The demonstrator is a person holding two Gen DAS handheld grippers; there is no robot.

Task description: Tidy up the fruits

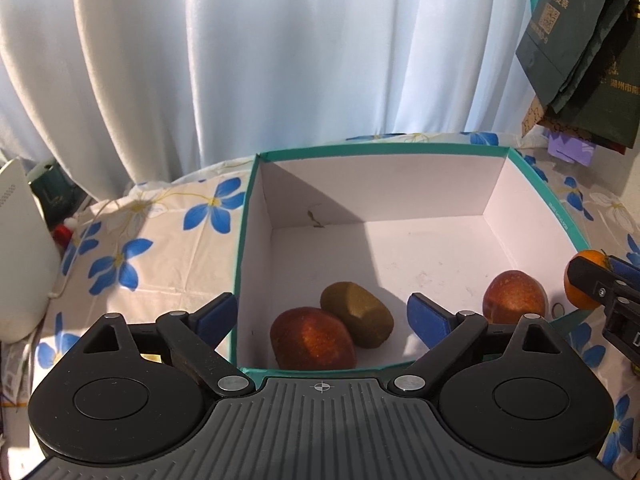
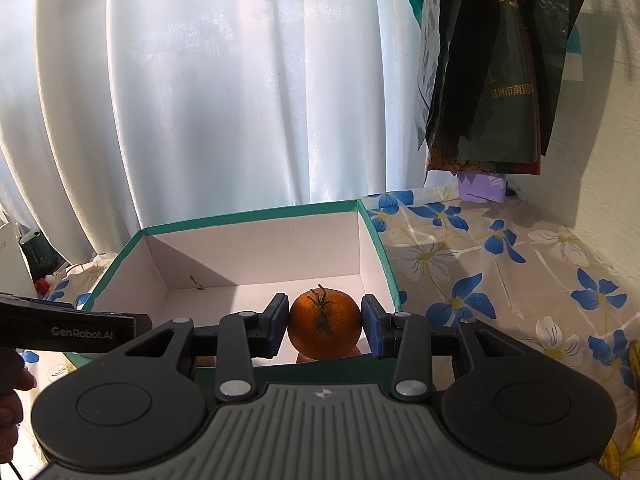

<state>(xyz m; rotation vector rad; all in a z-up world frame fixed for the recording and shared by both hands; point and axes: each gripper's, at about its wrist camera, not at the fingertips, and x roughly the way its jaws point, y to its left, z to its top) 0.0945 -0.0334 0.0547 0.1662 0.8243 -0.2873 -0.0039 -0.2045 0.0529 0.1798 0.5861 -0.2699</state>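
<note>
Your round orange tangerine with its dry green stem (image 2: pixel 324 328) sits pinched between the blue pads of your right gripper (image 2: pixel 325 326), held just above the near rim of the teal-edged white cardboard box (image 2: pixel 256 216), so it can likely drop in beside the fruit already there. Inside lie two red-orange apples (image 1: pixel 313 338) (image 1: pixel 514 296) and a brown fuzzy kiwi (image 1: pixel 357 314), the kiwi touching the nearer apple. Your left gripper (image 1: pixel 322 316) hangs spread wide and empty over the box's near-left corner, leaving the flowered tablecloth (image 2: pixel 500 272) side free for your approach.
</note>
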